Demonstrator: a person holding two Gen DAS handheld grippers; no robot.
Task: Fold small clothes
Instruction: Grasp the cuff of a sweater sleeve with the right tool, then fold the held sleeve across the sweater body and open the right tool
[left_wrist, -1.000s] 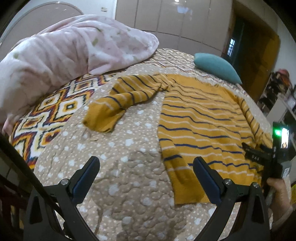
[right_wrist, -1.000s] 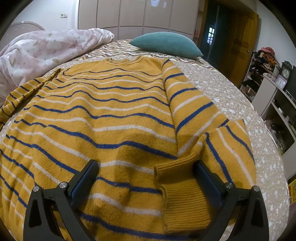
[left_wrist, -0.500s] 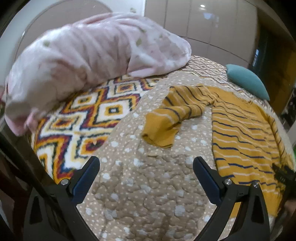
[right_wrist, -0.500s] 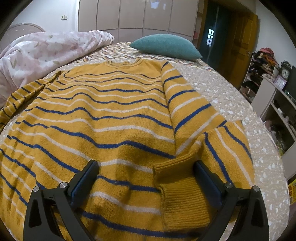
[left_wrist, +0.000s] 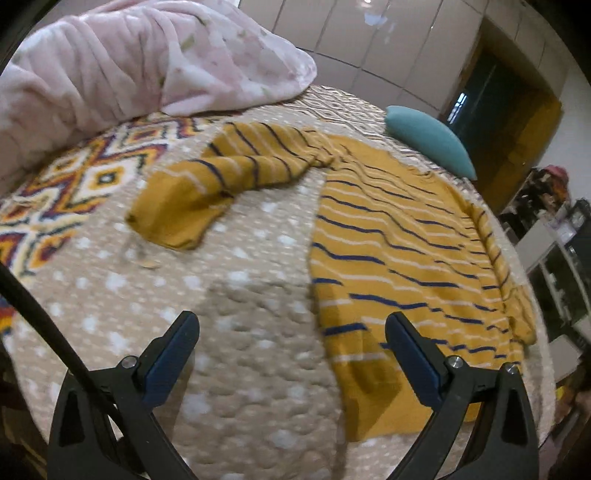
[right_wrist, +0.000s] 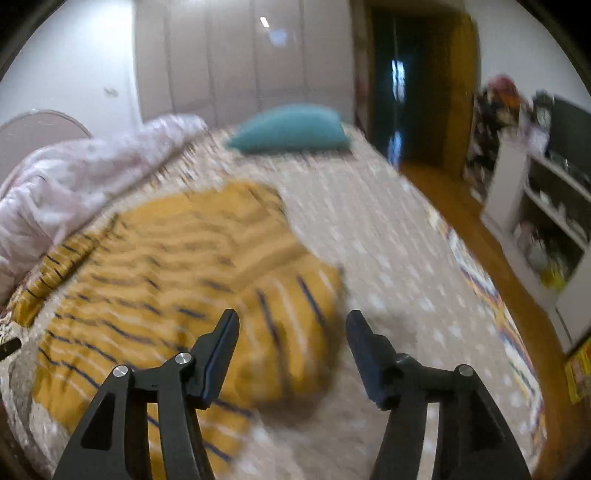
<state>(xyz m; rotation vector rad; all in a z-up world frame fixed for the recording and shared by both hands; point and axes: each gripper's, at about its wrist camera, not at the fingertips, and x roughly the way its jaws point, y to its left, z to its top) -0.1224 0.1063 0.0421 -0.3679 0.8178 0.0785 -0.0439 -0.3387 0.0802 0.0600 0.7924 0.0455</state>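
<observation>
Left wrist cam: low over the bed's near edge, angled down across the spotted blanket (left_wrist: 236, 369), sweater (left_wrist: 406, 258) off to its right. Right wrist cam: higher, blurred, angled down over the sweater's right side (right_wrist: 166, 288). Both share sweater, teal pillow (left_wrist: 428, 140), pink duvet (left_wrist: 147, 66).

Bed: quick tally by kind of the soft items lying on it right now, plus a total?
Striped mustard sweater: 1
Teal pillow: 1
Pink floral comforter: 1
Total: 3, all on the dotted beige bedspread.
</observation>
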